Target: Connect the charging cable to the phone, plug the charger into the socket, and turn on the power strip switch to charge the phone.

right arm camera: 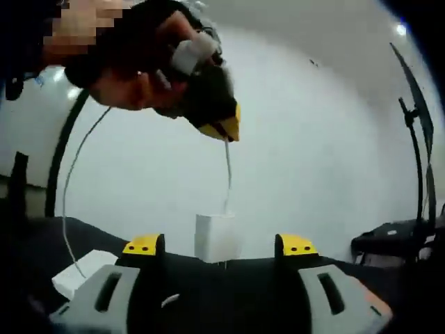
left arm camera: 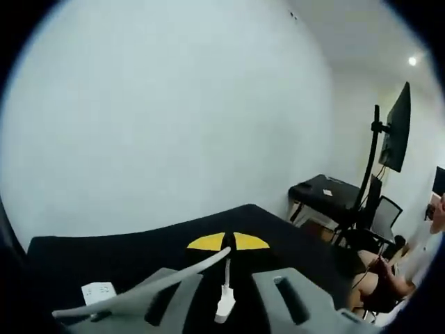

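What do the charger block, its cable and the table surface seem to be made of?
Charger: likely smooth white plastic, with a plain, boxy, even surface. Cable: thin white flexible cord, probably rubbery sheathing, since it hangs and curves. Table: matte black with no glare; cloth or laminate, unclear.

charger (right arm camera: 217,238): white block, dangling upright by its cable (right arm camera: 227,174)
power strip (right arm camera: 82,273): white, flat on black table

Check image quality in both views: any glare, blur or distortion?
Left gripper view: strong fisheye bend on the black table edge; bright ceiling light flares slightly; white charger plug soft. Right gripper view: white charger block blurred and washed into the pale wall; the left gripper dark, underexposed.
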Demonstrator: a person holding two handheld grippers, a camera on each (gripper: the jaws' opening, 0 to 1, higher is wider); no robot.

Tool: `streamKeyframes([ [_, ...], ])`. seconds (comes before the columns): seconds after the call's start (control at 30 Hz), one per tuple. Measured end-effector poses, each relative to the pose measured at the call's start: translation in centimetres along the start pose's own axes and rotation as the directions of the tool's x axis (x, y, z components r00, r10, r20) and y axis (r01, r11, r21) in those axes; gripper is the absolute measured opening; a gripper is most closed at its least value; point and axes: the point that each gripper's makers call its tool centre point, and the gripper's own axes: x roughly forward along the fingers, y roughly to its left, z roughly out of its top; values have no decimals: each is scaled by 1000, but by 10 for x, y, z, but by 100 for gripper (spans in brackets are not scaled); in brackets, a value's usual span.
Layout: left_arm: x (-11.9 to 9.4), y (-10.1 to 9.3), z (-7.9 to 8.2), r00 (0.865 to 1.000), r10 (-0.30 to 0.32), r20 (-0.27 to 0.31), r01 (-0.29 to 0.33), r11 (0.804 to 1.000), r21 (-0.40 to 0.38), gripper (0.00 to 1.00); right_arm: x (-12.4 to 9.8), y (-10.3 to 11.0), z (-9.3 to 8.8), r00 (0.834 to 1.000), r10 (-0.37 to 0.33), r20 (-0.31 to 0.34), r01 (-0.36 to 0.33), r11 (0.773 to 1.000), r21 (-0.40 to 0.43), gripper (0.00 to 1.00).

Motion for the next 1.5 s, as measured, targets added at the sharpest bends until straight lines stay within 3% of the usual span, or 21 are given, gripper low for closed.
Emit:
streamKeyframes([
  [0.1,2,-7,8,1000,-3,2,3,1000,-1,0,9,-2,0,998,-57,-4,56,994,-92,61],
  [0.17,4,-8,15,1000,1,3,-1,1000,6,0,17,1,-3,998,-61,-11,59,992,-107,60],
  [0.4,0,-9,16,1000,-2,-2,2,1000,-7,0,32,-14,3,992,-128,24,129,985,-113,45],
  [0.6,2,-8,16,1000,-7,-17,6,1000,-13,0,34,-15,1,990,-138,8,138,980,-140,37],
  [0.7,3,-5,18,1000,5,-21,-5,1000,15,0,29,-14,2,995,-98,6,98,993,-70,34],
  [0.77,1,-4,17,1000,4,-19,-4,1000,18,0,26,-15,2,997,-83,11,83,994,-77,34],
  [0.87,-2,1,14,1000,5,-25,-5,999,33,0,27,-9,1,1000,16,10,-16,1000,-12,33],
  [0.9,-3,2,13,1000,4,-29,-3,999,36,0,26,-3,0,996,86,1,-86,996,23,32],
  [0.97,-5,4,9,999,1,-39,1,999,53,0,25,-4,-1,991,130,12,-130,987,89,32],
  [1.0,-8,3,4,999,2,-49,2,997,78,0,24,4,-2,975,221,22,-222,967,123,32],
  [1.03,-9,0,2,998,-22,-61,28,993,112,0,23,7,-4,965,263,20,-262,948,180,31],
  [1.1,-13,1,-5,996,-17,-84,30,987,158,0,21,12,-7,932,361,24,-358,910,208,31],
  [1.17,-15,3,-7,994,-27,-102,46,981,187,0,19,11,-9,915,402,29,-396,884,250,31],
  [1.23,-19,3,-10,993,-37,-113,60,975,213,1,14,16,-9,857,512,55,-503,807,309,30],
  [1.27,-20,4,-11,993,-36,-112,60,975,215,1,8,19,-5,806,584,98,-569,718,400,30],
  [1.33,-26,3,-13,990,-62,-123,90,969,228,1,0,23,-2,728,671,143,-642,593,486,30],
  [1.37,-29,3,-13,991,-65,-120,92,968,234,1,-6,21,1,680,708,192,-677,506,534,30],
  [1.4,-31,3,-15,989,-75,-128,104,966,237,1,-10,21,1,646,735,209,-696,453,557,30],
  [1.43,-34,0,-17,985,-97,-143,130,962,240,0,-11,20,2,594,768,238,-713,367,597,30],
  [1.47,-36,1,-17,986,-95,-139,127,963,239,0,-12,18,4,575,774,265,-717,321,618,30],
  [1.5,-38,0,-17,985,-100,-140,131,963,235,0,-19,16,7,536,790,299,-726,250,640,30],
])
